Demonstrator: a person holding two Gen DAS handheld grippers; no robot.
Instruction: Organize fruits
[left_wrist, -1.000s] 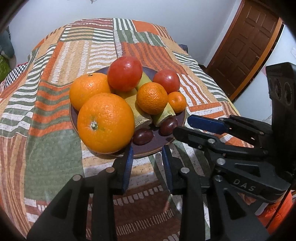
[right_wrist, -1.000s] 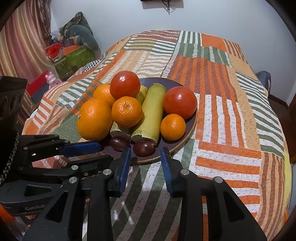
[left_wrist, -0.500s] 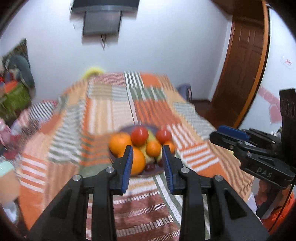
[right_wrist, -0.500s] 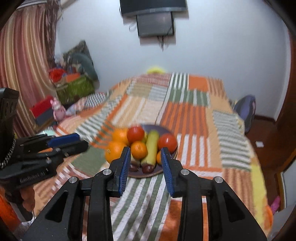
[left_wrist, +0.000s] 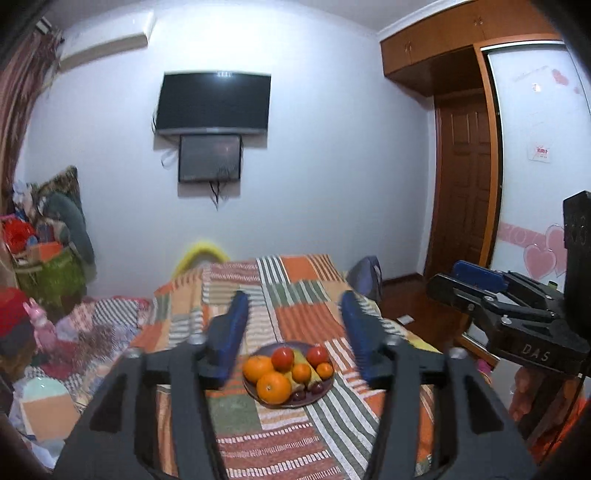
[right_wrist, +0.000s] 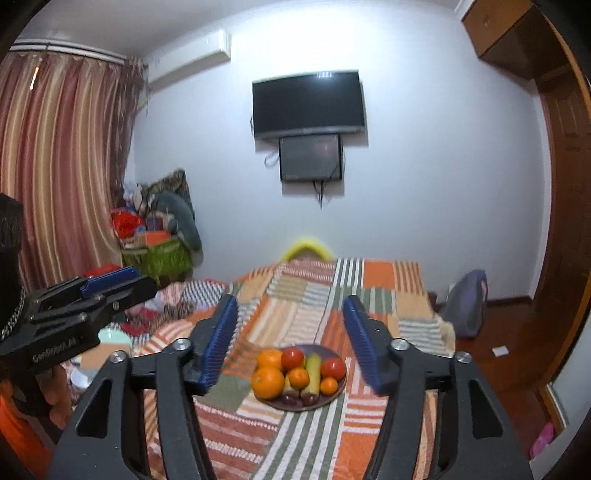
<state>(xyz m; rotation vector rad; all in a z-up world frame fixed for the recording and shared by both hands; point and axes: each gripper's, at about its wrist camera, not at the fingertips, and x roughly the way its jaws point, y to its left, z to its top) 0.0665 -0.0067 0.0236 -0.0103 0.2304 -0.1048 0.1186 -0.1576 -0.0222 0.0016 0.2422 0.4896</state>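
A dark plate (left_wrist: 321, 397) (right_wrist: 341, 384) of fruit sits on a patchwork-covered bed. It holds a large orange (left_wrist: 273, 387) (right_wrist: 267, 382), red tomatoes (left_wrist: 282, 358) (right_wrist: 293, 357), small mandarins (left_wrist: 301, 372) (right_wrist: 298, 377), green bananas (right_wrist: 312, 371) and dark plums (left_wrist: 298, 395) (right_wrist: 309, 398). My left gripper (left_wrist: 293, 341) is open and empty, held well back from the plate. My right gripper (right_wrist: 290, 341) is open and empty, also far back. Each gripper shows at the side of the other's view (left_wrist: 480, 291) (right_wrist: 92, 295).
The striped bedspread (left_wrist: 295, 295) (right_wrist: 369, 288) covers the bed. A TV (left_wrist: 212, 103) (right_wrist: 308, 103) hangs on the far wall. Clutter and a green basket (right_wrist: 162, 254) stand at left, curtains (right_wrist: 62, 166) beyond. A wooden door (left_wrist: 465, 192) and a blue bag (right_wrist: 465, 302) are at right.
Both grippers have pulled far back and up from the plate, so the whole room now shows. Both sets of jaws have opened from a narrow gap to wide.
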